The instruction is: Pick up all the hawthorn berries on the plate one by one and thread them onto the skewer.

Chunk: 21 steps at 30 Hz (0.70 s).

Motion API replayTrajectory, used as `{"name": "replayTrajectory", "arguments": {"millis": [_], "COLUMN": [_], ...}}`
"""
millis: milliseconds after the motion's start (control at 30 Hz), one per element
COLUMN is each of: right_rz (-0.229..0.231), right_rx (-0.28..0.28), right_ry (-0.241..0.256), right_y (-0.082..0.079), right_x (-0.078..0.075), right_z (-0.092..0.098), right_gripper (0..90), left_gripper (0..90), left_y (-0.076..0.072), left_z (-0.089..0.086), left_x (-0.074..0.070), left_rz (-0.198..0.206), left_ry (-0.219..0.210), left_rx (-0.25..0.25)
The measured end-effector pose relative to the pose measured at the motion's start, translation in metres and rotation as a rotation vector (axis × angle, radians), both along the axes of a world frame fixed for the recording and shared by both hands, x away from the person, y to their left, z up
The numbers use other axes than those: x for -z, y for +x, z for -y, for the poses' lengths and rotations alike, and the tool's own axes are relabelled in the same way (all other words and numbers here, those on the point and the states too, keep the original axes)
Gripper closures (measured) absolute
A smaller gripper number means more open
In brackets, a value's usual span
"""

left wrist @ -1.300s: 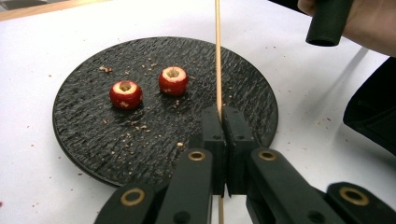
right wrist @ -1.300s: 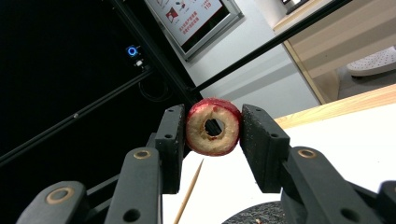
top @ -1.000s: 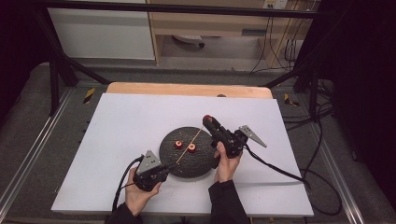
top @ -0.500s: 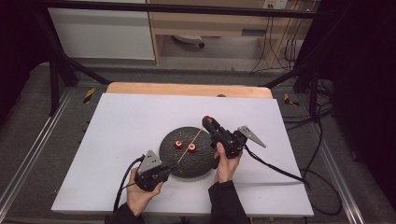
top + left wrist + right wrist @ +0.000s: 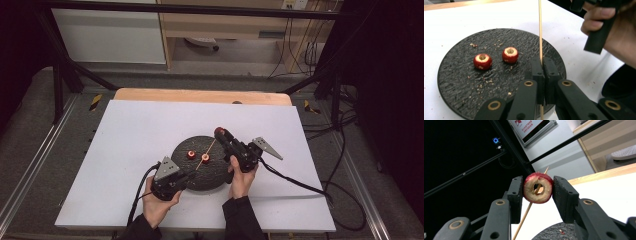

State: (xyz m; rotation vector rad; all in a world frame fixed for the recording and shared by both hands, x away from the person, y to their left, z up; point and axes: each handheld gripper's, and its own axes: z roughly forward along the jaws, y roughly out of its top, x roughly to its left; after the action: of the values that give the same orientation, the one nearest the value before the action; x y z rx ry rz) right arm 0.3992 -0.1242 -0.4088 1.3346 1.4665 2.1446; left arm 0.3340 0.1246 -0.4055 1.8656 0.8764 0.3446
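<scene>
A black round plate lies on the white table and carries two cored red fruits, with crumbs around them. My left gripper is shut on a thin wooden skewer that slants up over the plate. My right gripper is shut on a third cored red fruit at the skewer's far end. The skewer passes through that fruit's hole, and its tip pokes out behind.
The white sheet covers the table, with a wooden strip along the far edge. Cables trail from both grippers across the sheet. The hand holding the right gripper is close at the upper right in the left gripper view.
The right gripper with its fruit has shifted slightly down toward the plate. The left gripper and skewer have barely moved.
</scene>
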Motion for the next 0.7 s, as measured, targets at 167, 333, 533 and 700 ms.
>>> {"name": "replayTrajectory", "arguments": {"millis": [167,333,533,700], "right_rz": [0.001,-0.003,-0.009,-0.006], "right_rx": [-0.008,-0.017,-0.027,-0.032], "right_ry": [-0.005,-0.009,-0.014,-0.019], "right_y": [-0.002,-0.004,-0.007,-0.011], "right_x": [0.002,0.003,0.005,0.005], "right_z": [-0.001,-0.002,-0.003,-0.004], "right_gripper": [61.4,61.4,61.4,61.4], "left_gripper": [88.3,88.3,88.3,88.3], "left_y": [0.004,0.009,0.015,0.019], "left_z": [0.003,0.006,0.011,0.015], "left_x": [-0.003,-0.007,-0.012,-0.015], "left_rz": [0.001,0.005,0.011,0.018], "left_ry": [-0.003,-0.005,-0.002,0.0], "left_rx": [-0.001,0.003,0.005,0.01]}}
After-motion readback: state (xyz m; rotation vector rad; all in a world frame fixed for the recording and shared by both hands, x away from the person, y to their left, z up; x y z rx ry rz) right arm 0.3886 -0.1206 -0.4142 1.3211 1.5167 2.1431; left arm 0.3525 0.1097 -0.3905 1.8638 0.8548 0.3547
